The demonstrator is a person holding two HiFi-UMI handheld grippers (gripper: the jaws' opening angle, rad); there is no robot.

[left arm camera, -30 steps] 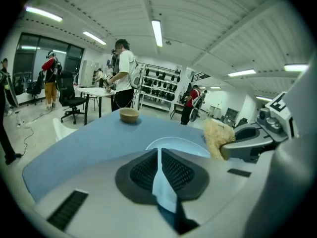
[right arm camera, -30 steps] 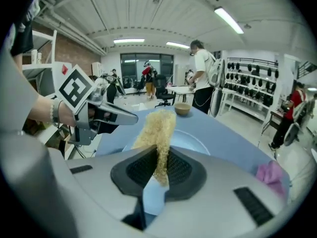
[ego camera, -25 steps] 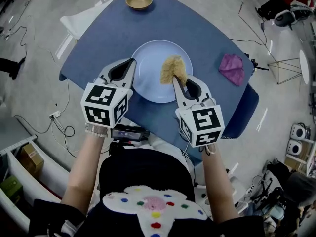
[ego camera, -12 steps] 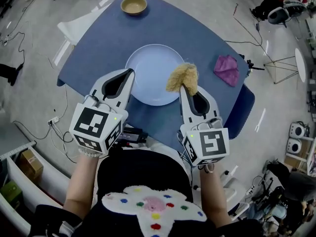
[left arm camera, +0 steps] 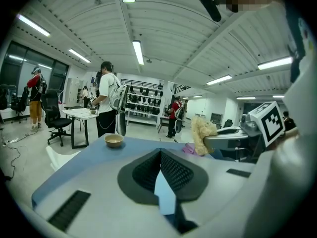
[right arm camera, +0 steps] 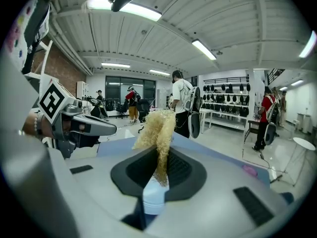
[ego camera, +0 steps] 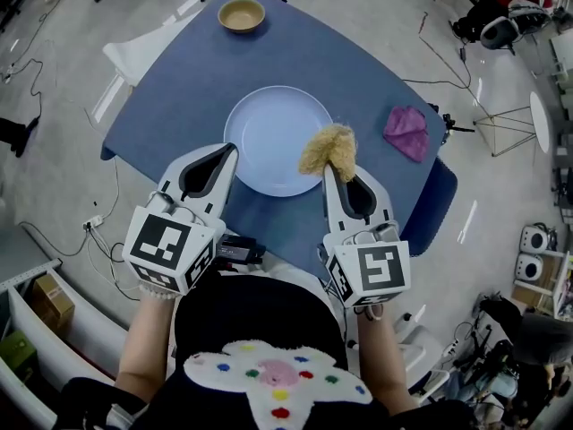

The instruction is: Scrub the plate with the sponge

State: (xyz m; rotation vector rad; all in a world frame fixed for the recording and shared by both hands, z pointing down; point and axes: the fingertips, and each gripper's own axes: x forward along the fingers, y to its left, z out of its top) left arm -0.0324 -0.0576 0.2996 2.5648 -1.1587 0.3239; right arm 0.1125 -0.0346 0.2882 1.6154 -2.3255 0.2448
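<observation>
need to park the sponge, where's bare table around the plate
Widest bare table lies between the bowl and the plate, continuing along the plate's left side. A narrower strip separates the plate from the purple cloth. Crowded: the near edge, under the left gripper and right gripper.
</observation>
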